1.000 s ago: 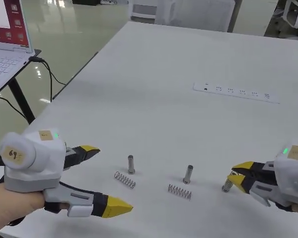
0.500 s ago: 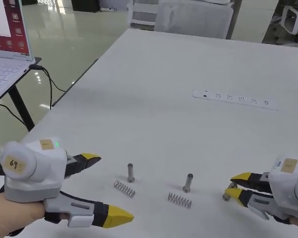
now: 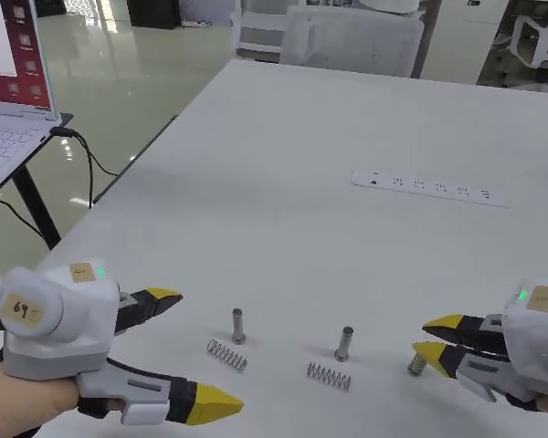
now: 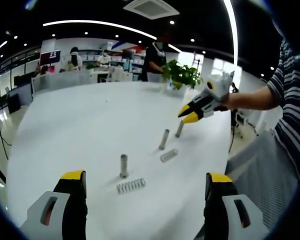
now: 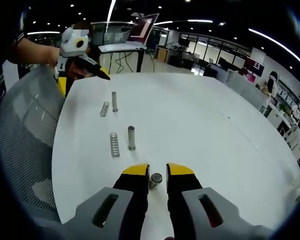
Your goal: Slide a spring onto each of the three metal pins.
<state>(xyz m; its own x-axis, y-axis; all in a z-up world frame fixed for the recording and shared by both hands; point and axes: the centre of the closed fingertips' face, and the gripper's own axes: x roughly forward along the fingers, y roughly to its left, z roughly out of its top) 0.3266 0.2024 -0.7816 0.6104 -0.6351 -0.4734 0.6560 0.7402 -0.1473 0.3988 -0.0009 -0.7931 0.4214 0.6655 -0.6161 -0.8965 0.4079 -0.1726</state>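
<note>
With the rightmost grey metal pin (image 3: 418, 365) apparently carrying its spring, right hand-held gripper (image 3: 422, 335) narrowly apart beside it and left hand-held gripper (image 3: 208, 348) wide apart, next comes pinching a loose steel coil spring (image 3: 329, 375).

In the head view the right gripper (image 3: 431, 335) is cut off by the right and bottom edges. The pin (image 3: 418, 366) by its lower jaw tip is too small to show whether the tip touches it, or whether its ridged look is a spring. In the right gripper view that pin (image 5: 155, 180) is seen end-on between the jaws with its shaft hidden, and whether either jaw touches it cannot be told. The laptop (image 3: 9, 82) is cut by the left edge, its screen too small to read. The left gripper (image 3: 201, 348) hides most of the hand (image 3: 18, 406) holding it, which runs off the bottom edge. In the left gripper view both jaws run off the bottom, and the far people (image 4: 72, 57) are blurred
</note>
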